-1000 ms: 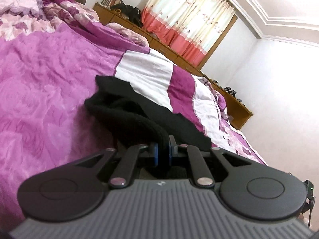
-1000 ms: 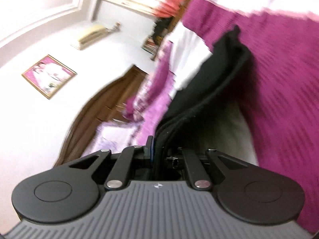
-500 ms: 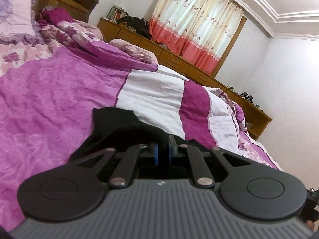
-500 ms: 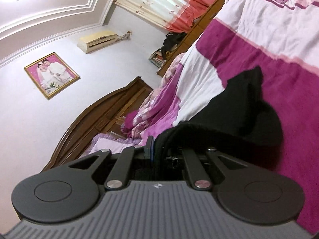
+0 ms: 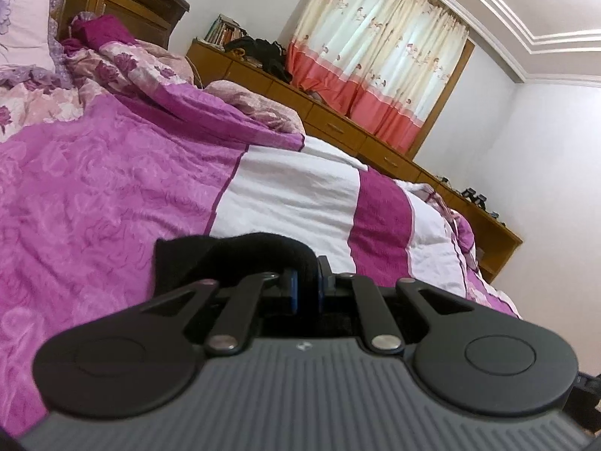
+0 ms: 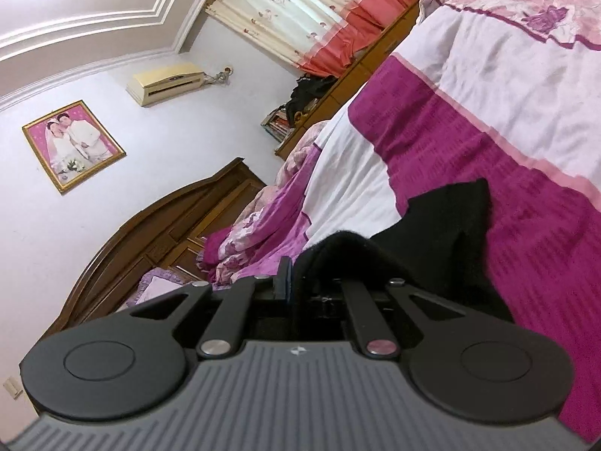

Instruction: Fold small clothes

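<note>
Left hand-held gripper point(image 5: 307, 287) clamped on black garment point(image 5: 210, 259), right hand-held gripper point(image 6: 300, 282) clamped on same garment point(image 6: 443, 233), cloth draped forward onto purple bed point(image 5: 94, 195).

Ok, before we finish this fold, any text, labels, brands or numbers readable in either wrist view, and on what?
No readable text in either view.
Left gripper housing: small embossed logo, no letters.
Right gripper housing: same logo mark only.
Book spines on the cabinet: too small.
Air conditioner: marking too blurred.
Black garment: no label visible.

Left hand-held gripper point(image 5: 307, 288) and right hand-held gripper point(image 6: 300, 285): ribbed grey bodies, black linkages, silver rivets, blue pads
</note>
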`<state>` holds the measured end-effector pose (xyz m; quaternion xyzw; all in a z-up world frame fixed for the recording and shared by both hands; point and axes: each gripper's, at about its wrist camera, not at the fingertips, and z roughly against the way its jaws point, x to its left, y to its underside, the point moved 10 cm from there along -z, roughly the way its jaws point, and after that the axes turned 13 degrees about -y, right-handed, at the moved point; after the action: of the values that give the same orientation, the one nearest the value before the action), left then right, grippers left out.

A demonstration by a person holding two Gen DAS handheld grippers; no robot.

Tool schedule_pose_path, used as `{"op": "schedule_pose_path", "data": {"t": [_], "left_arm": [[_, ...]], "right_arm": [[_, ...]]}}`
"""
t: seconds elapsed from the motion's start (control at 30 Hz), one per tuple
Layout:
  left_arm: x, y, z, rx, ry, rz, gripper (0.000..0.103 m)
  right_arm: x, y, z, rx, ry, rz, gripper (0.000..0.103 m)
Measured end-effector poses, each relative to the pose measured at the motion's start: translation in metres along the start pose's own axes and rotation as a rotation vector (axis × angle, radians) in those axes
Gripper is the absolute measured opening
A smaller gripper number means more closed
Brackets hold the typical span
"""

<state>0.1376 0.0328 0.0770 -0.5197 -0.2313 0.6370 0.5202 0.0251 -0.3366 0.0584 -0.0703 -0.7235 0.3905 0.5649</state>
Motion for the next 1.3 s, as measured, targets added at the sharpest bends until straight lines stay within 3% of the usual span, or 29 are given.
{"op": "schedule_pose_path", "data": {"t": [0.17,0.43,0.6,0.8,1.0,1.17,1.3], "left_arm": [[-0.003,0.005,-0.022,0.019,-0.013,0.014,0.011],[0.001,0.031,-0.066,0.076,-0.1,-0.004,0.011],[0.014,0.026,-0.097,0.108,-0.117,0.09,0.011],[0.015,0.017,-0.127,0.102,-0.151,0.02,0.011],[0.002,0.033,-0.155,0.132,-0.179,-0.116,0.011],[0.005,0.032,-0.169,0.162,-0.202,-0.117,0.012],[0.02,0.036,-0.183,0.226,-0.27,-0.045,0.012]], "right_arm": [[-0.019,-0.01,-0.016,0.008,0.03,-0.01,0.005],[-0.067,-0.009,-0.04,0.051,0.107,-0.049,0.005],[-0.078,-0.013,-0.059,0.085,0.123,-0.034,0.005],[-0.088,-0.027,-0.091,0.124,0.136,0.001,0.005],[-0.122,-0.029,-0.123,0.164,0.275,0.013,0.005],[-0.135,-0.032,-0.13,0.164,0.315,0.073,0.005],[-0.133,-0.032,-0.141,0.198,0.315,0.117,0.005]]}}
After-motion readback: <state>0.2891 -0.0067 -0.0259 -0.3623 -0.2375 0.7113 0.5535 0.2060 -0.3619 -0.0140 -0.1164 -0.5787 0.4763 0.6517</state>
